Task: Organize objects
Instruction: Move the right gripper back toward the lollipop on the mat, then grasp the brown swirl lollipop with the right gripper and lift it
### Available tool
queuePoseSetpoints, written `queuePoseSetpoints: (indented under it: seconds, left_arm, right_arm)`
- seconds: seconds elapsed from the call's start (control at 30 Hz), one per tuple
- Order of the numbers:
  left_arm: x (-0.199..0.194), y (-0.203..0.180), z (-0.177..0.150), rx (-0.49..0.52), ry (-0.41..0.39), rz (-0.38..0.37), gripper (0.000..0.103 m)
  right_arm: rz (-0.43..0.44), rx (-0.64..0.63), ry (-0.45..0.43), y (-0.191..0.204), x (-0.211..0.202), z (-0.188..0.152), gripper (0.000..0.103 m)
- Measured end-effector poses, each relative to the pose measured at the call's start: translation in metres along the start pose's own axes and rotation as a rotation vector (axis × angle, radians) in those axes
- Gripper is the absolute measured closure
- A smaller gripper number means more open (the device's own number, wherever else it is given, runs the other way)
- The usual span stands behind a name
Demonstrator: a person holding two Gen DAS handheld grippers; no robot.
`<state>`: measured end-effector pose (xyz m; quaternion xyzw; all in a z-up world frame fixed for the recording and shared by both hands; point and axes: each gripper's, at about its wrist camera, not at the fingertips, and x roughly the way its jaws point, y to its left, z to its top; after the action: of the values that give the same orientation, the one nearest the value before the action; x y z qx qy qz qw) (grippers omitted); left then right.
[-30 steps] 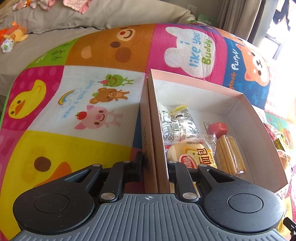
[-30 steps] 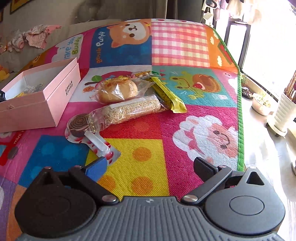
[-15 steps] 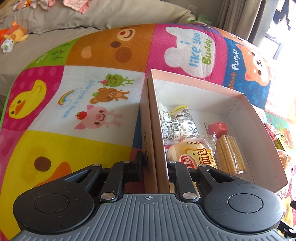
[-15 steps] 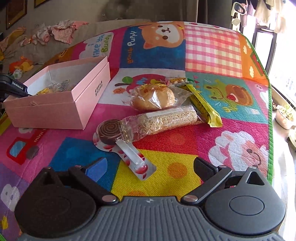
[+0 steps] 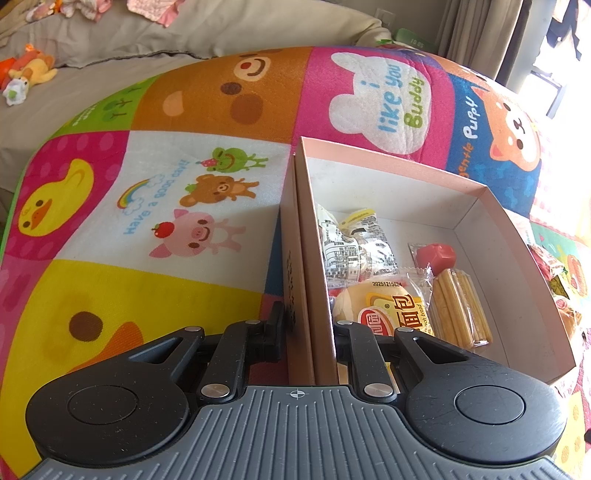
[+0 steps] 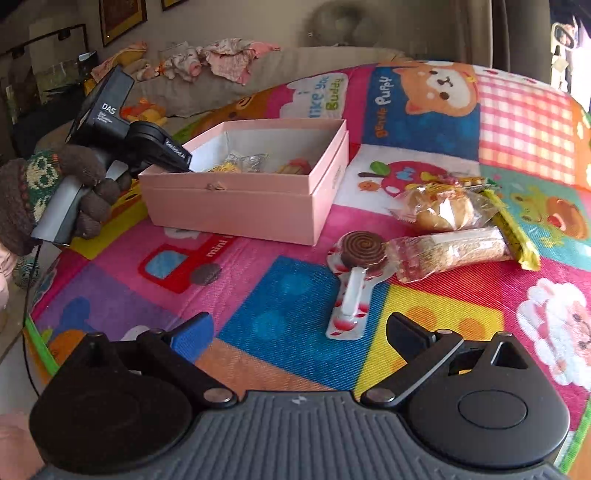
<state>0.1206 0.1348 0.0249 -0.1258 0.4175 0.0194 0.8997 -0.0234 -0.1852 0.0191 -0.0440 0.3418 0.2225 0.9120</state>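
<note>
A pink box (image 5: 491, 258) (image 6: 236, 203) lies open on the colourful play mat. My left gripper (image 5: 308, 325) is shut on its near left wall, one finger outside, one inside. Inside lie a bread packet (image 5: 384, 306), a biscuit-stick packet (image 5: 461, 306), a red sweet (image 5: 436, 254) and a printed wrapper (image 5: 351, 247). My right gripper (image 6: 299, 332) is open and empty above the mat. Just ahead of it lies a swirl lollipop (image 6: 360, 251), then a sesame bar (image 6: 450, 251), a wrapped bun (image 6: 439, 210) and a yellow bar (image 6: 513, 236).
The mat (image 6: 288, 302) covers a low surface beside a grey sofa (image 5: 184, 33) with clothes and soft toys. The left gripper with its gloved hand shows in the right wrist view (image 6: 110, 144). The mat's edge runs along the left (image 6: 37, 332).
My right gripper has swung left; the box and snacks have shifted right in its view and the lollipop now lies straight ahead. The left gripper has not moved.
</note>
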Motion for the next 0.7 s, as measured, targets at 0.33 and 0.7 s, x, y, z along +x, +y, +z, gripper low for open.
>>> queuePoseSetpoints:
  seconds: [0.33, 0.7]
  left_arm:
    - [-0.001, 0.0, 0.0, 0.0, -0.003, -0.005, 0.085]
    - [-0.002, 0.001, 0.0, -0.003, -0.004, -0.013, 0.085]
  right_arm:
    - [-0.045, 0.066, 0.039, -0.028, 0.034, 0.016, 0.034]
    - [-0.074, 0.011, 0.049, -0.023, 0.082, 0.041, 0.031]
